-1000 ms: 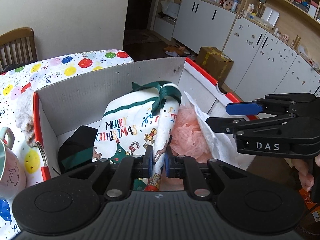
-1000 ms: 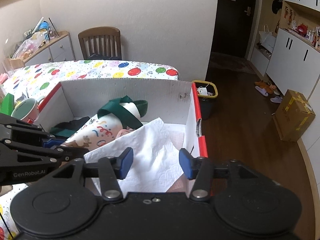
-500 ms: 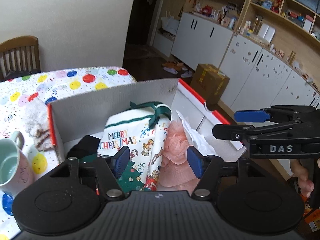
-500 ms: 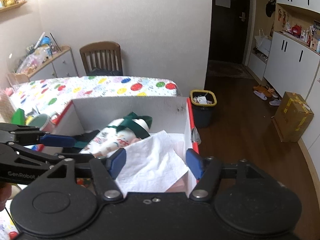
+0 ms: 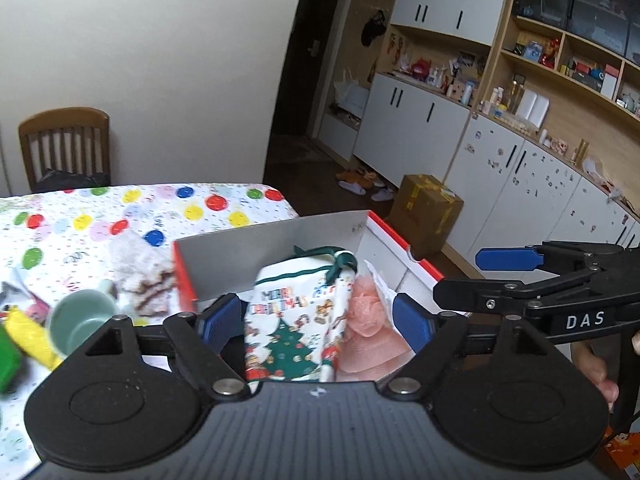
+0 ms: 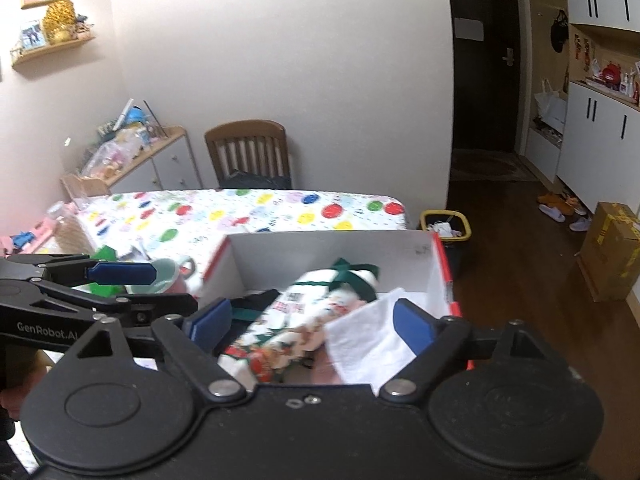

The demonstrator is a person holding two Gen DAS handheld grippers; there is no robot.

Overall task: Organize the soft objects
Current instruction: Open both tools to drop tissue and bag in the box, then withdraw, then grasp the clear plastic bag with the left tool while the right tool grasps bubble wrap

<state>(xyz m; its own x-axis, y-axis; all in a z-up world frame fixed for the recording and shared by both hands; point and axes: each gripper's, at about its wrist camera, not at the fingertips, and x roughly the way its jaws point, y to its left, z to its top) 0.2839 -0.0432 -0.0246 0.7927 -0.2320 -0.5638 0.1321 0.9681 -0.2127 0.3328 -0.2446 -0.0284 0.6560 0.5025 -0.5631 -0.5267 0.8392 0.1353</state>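
A white cardboard box with red rims (image 5: pixel 280 240) (image 6: pixel 320 256) stands at the table's edge. In it lie a Merry Christmas cloth bag with green ribbon (image 5: pixel 296 320) (image 6: pixel 320 300), a pink mesh puff (image 5: pixel 366 320), a white tissue (image 6: pixel 368 340) and a dark green-and-black cloth (image 6: pixel 248 304). My left gripper (image 5: pixel 318 322) is open and empty above the box's near side. My right gripper (image 6: pixel 310 322) is open and empty, also above the box. Each gripper shows in the other's view: the right one (image 5: pixel 516 272), the left one (image 6: pixel 116 284).
A fuzzy white-brown cloth (image 5: pixel 140 276) lies on the spotted tablecloth (image 5: pixel 120 212) left of the box. A pale green mug (image 5: pixel 80 324), a yellow item (image 5: pixel 28 332) and a green item stand nearby. A wooden chair (image 6: pixel 248 152) is behind the table; a bin (image 6: pixel 444 228) and carton (image 6: pixel 612 248) are on the floor.
My left gripper let go of the Christmas bag, opened, and drew back and up from the box. My right gripper stayed open and also pulled back and up.
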